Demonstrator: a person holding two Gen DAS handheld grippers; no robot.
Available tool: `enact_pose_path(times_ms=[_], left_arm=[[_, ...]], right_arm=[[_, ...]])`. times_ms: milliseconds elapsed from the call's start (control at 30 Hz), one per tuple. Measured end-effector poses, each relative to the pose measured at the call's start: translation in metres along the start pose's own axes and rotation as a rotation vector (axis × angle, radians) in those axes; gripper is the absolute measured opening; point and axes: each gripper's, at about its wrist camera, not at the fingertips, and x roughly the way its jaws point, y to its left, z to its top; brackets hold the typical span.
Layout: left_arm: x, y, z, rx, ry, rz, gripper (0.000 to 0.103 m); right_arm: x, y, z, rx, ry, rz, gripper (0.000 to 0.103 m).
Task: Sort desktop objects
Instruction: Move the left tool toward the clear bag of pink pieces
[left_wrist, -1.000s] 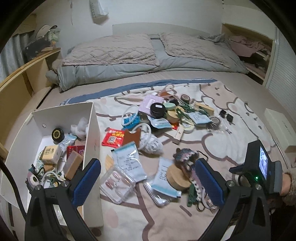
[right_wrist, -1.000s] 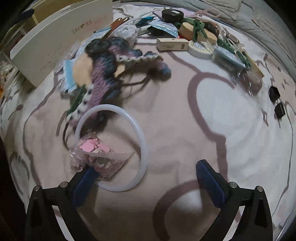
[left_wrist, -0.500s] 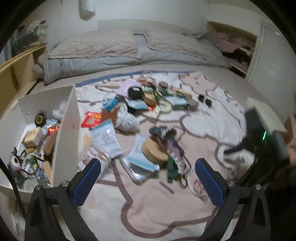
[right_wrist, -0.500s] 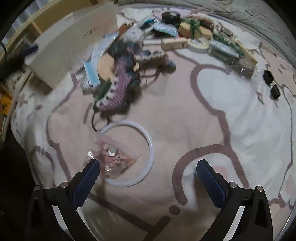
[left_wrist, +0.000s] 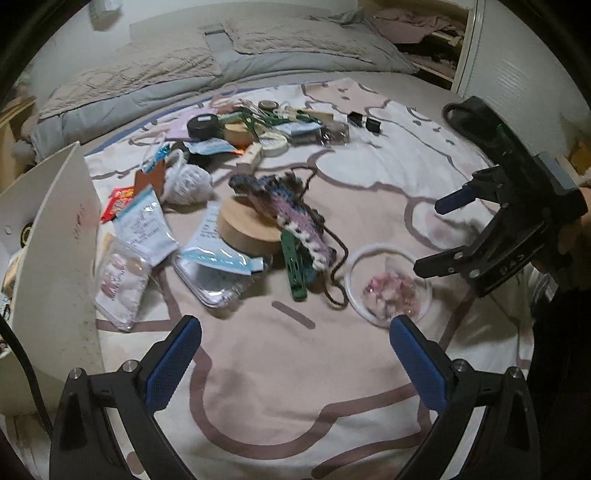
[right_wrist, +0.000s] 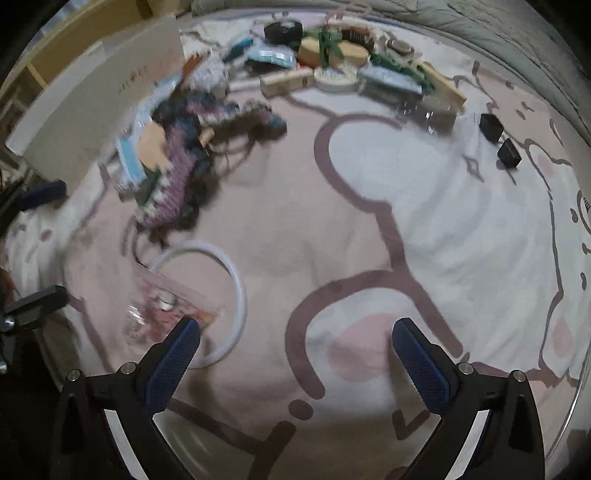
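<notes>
**Pink-and-cream blanket, both grippers spread wide above it**

Bare blanket (left_wrist: 288, 373) fills the room between and just ahead of the left gripper (left_wrist: 295, 354), whose blue fingers (left_wrist: 173, 362) stand wide apart and hold nothing. Ahead of its right finger lies a white ring (left_wrist: 388, 284) with a clear bag of pink bits (left_wrist: 388, 291) resting on it. Further ahead sit a green clip (left_wrist: 295, 269), a knitted piece (left_wrist: 284, 214) draped over a round wooden lid (left_wrist: 247, 232), and clear packets (left_wrist: 144, 225) toward the left finger.

Left of the left finger rises the white wall of a box (left_wrist: 55, 240); its contents are mostly hidden, with only a dark round item showing at the edge.

The right gripper (right_wrist: 295, 354) is likewise spread wide and empty over open blanket (right_wrist: 424, 221). Its left finger (right_wrist: 173, 358) sits just at the bag of pink bits (right_wrist: 166, 306) and the white ring (right_wrist: 236, 295). Far ahead, the main heap of small objects (right_wrist: 332, 62) runs along the blanket's far edge, with two black clips (right_wrist: 498, 140) well apart toward the right. In the left view the right gripper (left_wrist: 443, 232) hangs just right of the ring.
</notes>
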Motion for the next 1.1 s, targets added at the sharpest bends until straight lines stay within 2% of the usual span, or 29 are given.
enact_pose_path(times_ms=[100, 200, 600, 833, 1100], left_arm=[[0.008, 0.000, -0.004, -0.004, 0.019, -0.008, 0.102], [0.014, 0.000, -0.007, -0.003, 0.033, -0.006, 0.102], [0.013, 0.008, -0.012, 0.013, 0.020, 0.020, 0.102], [0.001, 0.012, -0.019, 0.030, 0.008, -0.004, 0.102], [0.004, 0.011, -0.024, 0.036, 0.020, 0.008, 0.102]], right_arm=[[0.015, 0.005, 0.000, -0.029, 0.026, -0.045, 0.103], [0.021, 0.009, 0.003, -0.036, 0.017, -0.054, 0.103], [0.013, 0.037, 0.022, -0.109, -0.011, 0.029, 0.103], [0.016, 0.063, 0.027, -0.177, -0.006, 0.022, 0.103], [0.021, 0.087, 0.023, -0.268, -0.005, 0.013, 0.103]])
